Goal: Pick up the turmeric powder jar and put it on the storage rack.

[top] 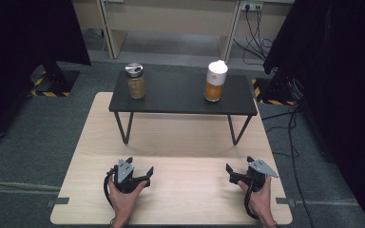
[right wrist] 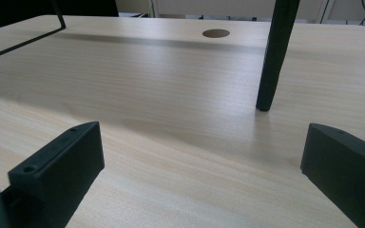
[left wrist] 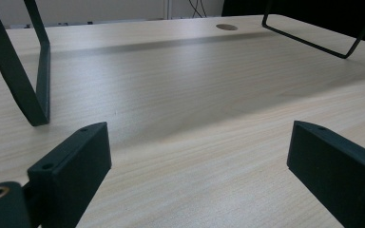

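Note:
On a small black raised shelf (top: 180, 92) stand two jars: a glass jar with a silver lid (top: 135, 80) at its left and an orange-filled jar with a white cap (top: 215, 80) at its right. My left gripper (top: 139, 166) rests near the table's front edge at the left, held in a hand, jaws open and empty. The same wide gap shows in the left gripper view (left wrist: 197, 152), over bare wood. At the front right my right gripper (top: 239, 167) is likewise open and empty, and its own view (right wrist: 202, 156) has only tabletop between the jaws.
The light wooden table (top: 171, 142) carries the shelf on thin black wire legs (left wrist: 35, 71) (right wrist: 273, 57). A round cable hole (right wrist: 216, 33) lies at the table's far side. Dark curtains flank both sides; cables trail on the floor at the right.

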`<state>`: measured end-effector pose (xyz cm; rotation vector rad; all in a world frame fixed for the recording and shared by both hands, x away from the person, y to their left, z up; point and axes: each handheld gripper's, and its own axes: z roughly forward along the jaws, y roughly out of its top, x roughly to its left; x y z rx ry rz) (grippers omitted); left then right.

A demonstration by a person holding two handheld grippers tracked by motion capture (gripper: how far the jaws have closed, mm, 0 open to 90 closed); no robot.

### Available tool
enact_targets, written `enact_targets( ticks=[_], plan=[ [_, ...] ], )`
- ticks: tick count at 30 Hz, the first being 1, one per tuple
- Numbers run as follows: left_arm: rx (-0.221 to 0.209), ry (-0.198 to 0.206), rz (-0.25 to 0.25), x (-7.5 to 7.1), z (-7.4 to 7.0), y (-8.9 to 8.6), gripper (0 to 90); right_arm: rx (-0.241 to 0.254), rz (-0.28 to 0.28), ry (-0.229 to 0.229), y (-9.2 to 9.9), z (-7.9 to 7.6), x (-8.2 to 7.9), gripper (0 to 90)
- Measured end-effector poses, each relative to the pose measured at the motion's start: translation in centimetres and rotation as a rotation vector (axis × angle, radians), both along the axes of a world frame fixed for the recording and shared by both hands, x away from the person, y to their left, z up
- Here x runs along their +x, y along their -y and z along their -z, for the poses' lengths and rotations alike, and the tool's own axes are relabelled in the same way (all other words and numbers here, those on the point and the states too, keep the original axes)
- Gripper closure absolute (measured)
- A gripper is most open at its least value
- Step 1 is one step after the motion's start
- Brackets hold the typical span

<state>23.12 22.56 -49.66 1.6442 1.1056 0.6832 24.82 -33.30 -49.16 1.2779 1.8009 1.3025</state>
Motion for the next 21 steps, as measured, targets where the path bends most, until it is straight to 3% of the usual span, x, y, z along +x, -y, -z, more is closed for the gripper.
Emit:
enact_targets(
  ticks=[21],
  plan=[
    [0.008,0.0,0.003,0.03,-0.06,0.06,6.6,0.008,0.016,0.013,-0.07,0.21,-0.31,0.6]
  ],
)
